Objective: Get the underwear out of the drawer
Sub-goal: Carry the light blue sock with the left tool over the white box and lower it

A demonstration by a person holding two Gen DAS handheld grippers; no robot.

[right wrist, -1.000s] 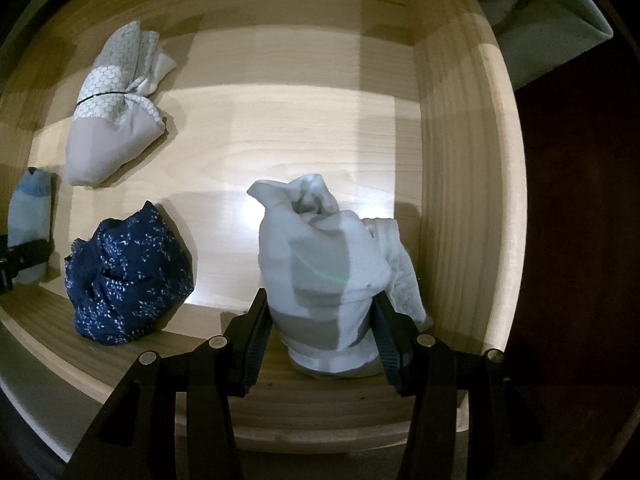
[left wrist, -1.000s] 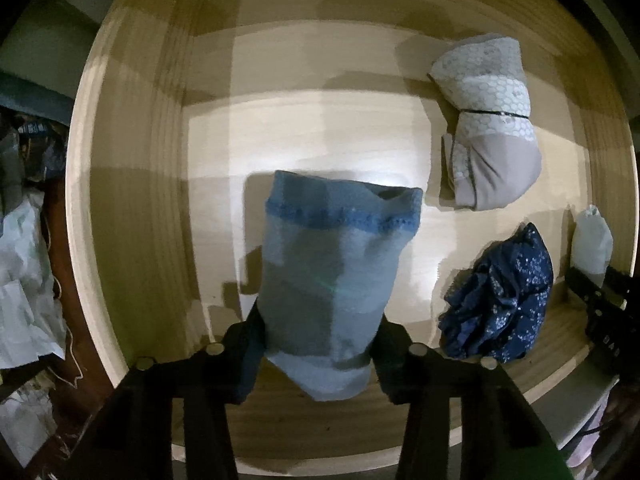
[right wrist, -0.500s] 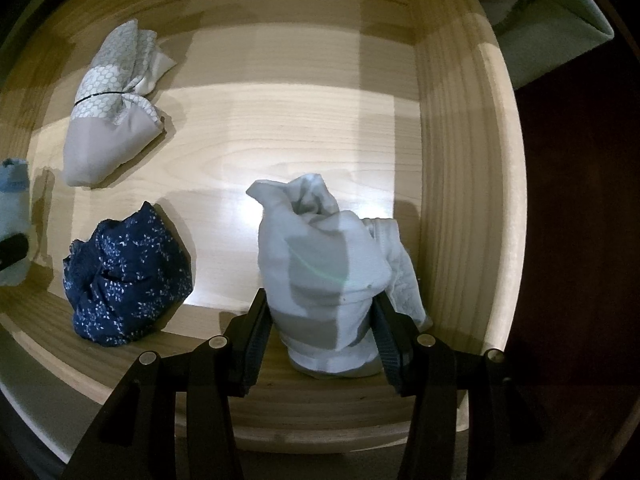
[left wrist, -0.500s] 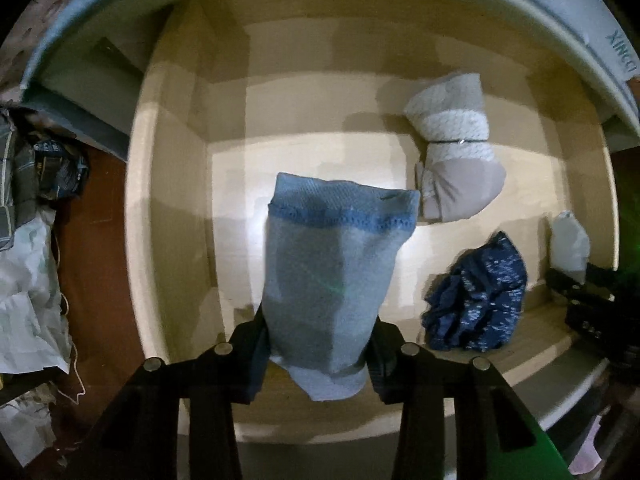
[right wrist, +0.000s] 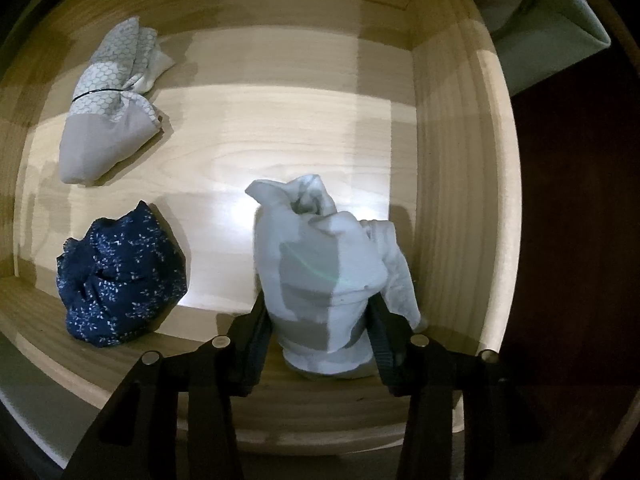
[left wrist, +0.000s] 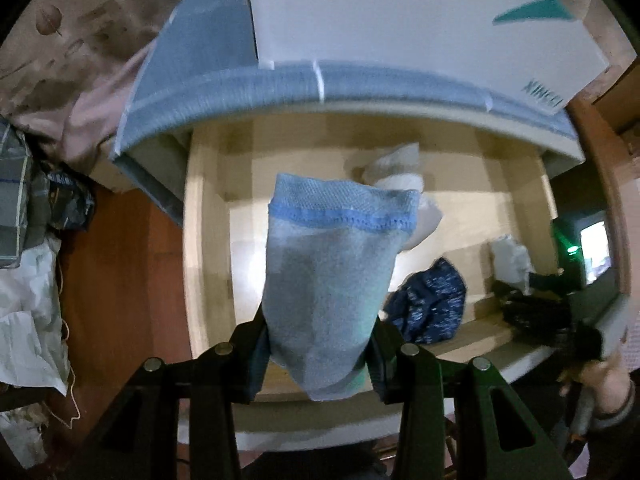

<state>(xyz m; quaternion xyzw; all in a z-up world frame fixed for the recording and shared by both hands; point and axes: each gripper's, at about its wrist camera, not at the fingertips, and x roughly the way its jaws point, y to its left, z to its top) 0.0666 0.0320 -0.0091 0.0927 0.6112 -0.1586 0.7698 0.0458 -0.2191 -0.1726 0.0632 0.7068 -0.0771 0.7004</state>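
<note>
My left gripper (left wrist: 318,344) is shut on a rolled light-blue underwear (left wrist: 332,280) and holds it above the open wooden drawer (left wrist: 208,240). In the right wrist view my right gripper (right wrist: 320,332) points down into the drawer (right wrist: 452,160); its jaws are closing, and both pads touch a bunched white underwear (right wrist: 324,264) that rests near the right wall. A navy floral bundle (right wrist: 120,276) and a grey-and-white patterned bundle (right wrist: 108,120) lie on the drawer floor to the left. The left wrist view also shows the navy bundle (left wrist: 432,304) and the white underwear (left wrist: 510,256).
A white box (left wrist: 400,12) sits on the blue-grey top above the drawer. Red-brown floor (left wrist: 120,260) and crumpled white bags (left wrist: 24,300) lie left of the drawer. A person's hand (left wrist: 600,380) holds the right gripper at the lower right.
The left gripper has risen out of the drawer with the light-blue underwear, so the furniture top and box came into view. The right gripper stayed in place and pinched the white underwear a little tighter.
</note>
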